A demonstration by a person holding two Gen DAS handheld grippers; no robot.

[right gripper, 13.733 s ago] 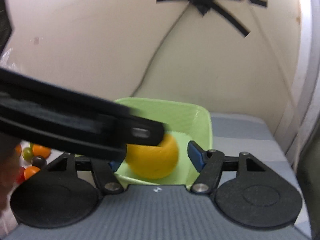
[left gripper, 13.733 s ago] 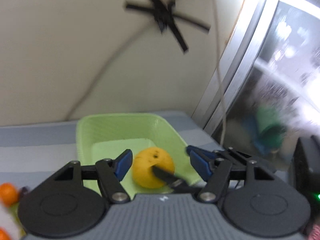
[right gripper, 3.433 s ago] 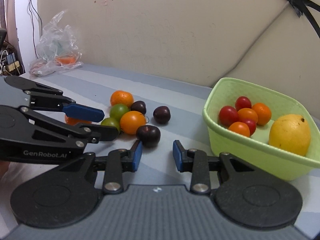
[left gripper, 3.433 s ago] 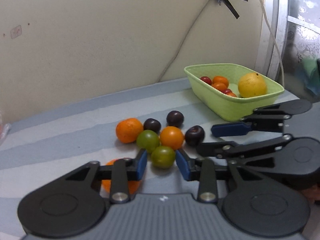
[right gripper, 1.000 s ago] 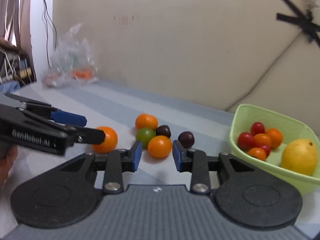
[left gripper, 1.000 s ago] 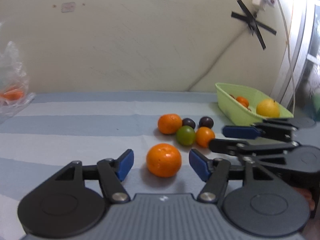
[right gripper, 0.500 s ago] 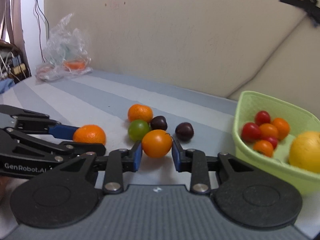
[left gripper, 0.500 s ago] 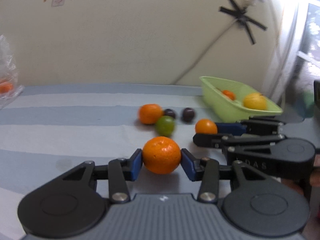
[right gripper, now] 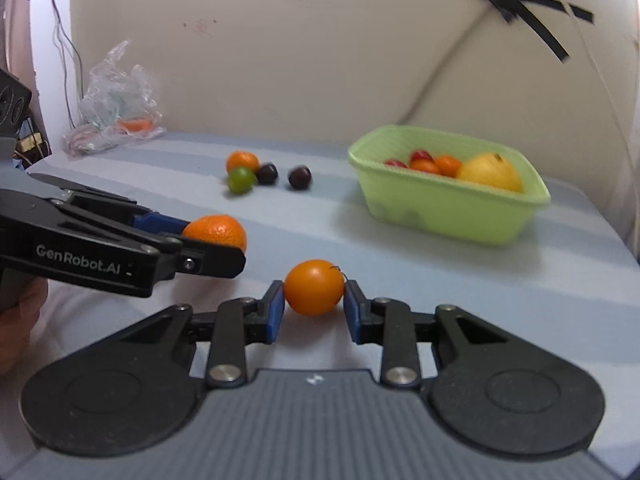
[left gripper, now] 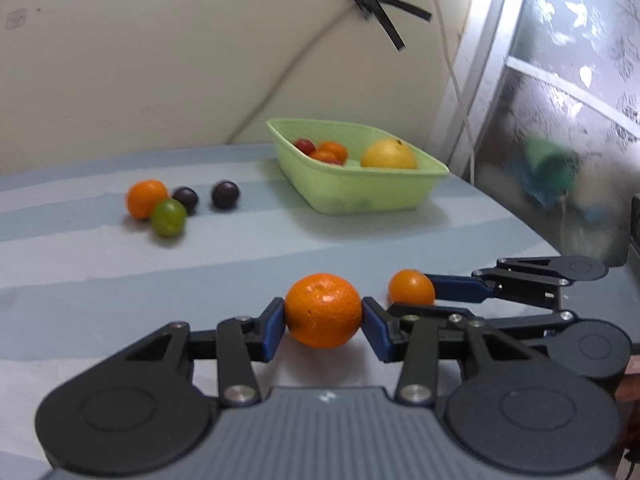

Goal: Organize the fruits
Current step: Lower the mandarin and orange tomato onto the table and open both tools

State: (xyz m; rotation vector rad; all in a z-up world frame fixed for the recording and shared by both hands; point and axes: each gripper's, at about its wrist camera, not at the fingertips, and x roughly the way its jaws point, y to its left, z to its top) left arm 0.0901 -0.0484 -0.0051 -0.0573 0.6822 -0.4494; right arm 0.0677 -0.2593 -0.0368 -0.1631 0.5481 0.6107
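My left gripper (left gripper: 323, 322) is shut on a mandarin orange (left gripper: 322, 310), held above the table; the same orange shows in the right wrist view (right gripper: 216, 233). My right gripper (right gripper: 313, 305) is shut on a smaller smooth orange fruit (right gripper: 313, 287), also seen in the left wrist view (left gripper: 411, 287). A light green basket (left gripper: 362, 192) (right gripper: 448, 204) stands ahead with a yellow lemon (right gripper: 489, 171) and small red and orange fruits. On the table remain an orange (left gripper: 146, 198), a green fruit (left gripper: 168, 218) and two dark plums (left gripper: 225, 194).
A clear plastic bag (right gripper: 116, 100) lies at the table's far left by the wall. A window frame and cable (left gripper: 460, 92) stand to the right of the basket. The striped grey cloth (left gripper: 120, 272) covers the table.
Both grippers have lifted with their fruits and drawn back from the loose pile; the views have swung right so the basket sits nearer the middle.
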